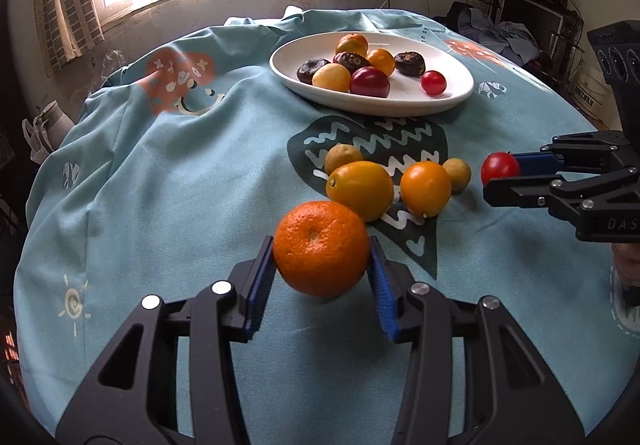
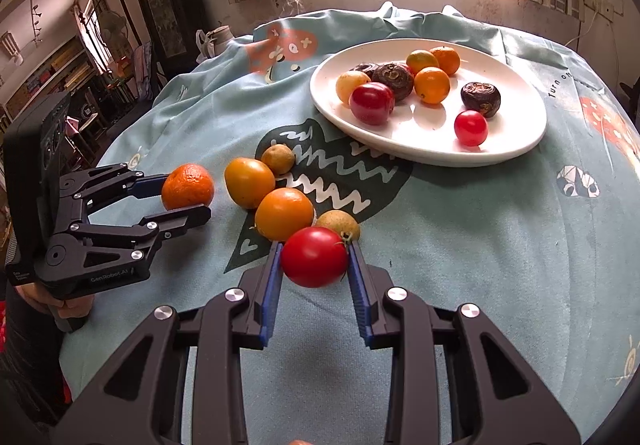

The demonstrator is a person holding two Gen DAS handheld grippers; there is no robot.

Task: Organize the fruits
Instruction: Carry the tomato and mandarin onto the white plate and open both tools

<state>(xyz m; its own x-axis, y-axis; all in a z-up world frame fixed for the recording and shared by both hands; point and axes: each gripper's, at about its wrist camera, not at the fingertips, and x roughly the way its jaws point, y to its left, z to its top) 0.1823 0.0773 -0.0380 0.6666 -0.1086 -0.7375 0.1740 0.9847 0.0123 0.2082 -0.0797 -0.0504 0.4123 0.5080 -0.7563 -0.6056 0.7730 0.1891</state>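
My left gripper [image 1: 322, 251] is shut on a mandarin orange [image 1: 320, 247], its blue pads pressing both sides; the right wrist view shows the same mandarin [image 2: 187, 185] in that gripper [image 2: 188, 191] at the left. My right gripper [image 2: 314, 261] is shut on a red tomato [image 2: 314, 256], which also shows at the right of the left wrist view, red tomato [image 1: 499, 167]. Two orange fruits [image 1: 360, 189] [image 1: 425, 187] and two small tan fruits [image 1: 343, 158] [image 1: 457, 173] lie on the cloth between the grippers. A white plate [image 2: 516, 105] behind holds several fruits.
A teal patterned tablecloth [image 1: 180, 185] covers the round table. Window and curtains stand behind the table. Cluttered shelves and furniture fill the room's sides. A person's hand [image 2: 60, 305] holds the left gripper's handle.
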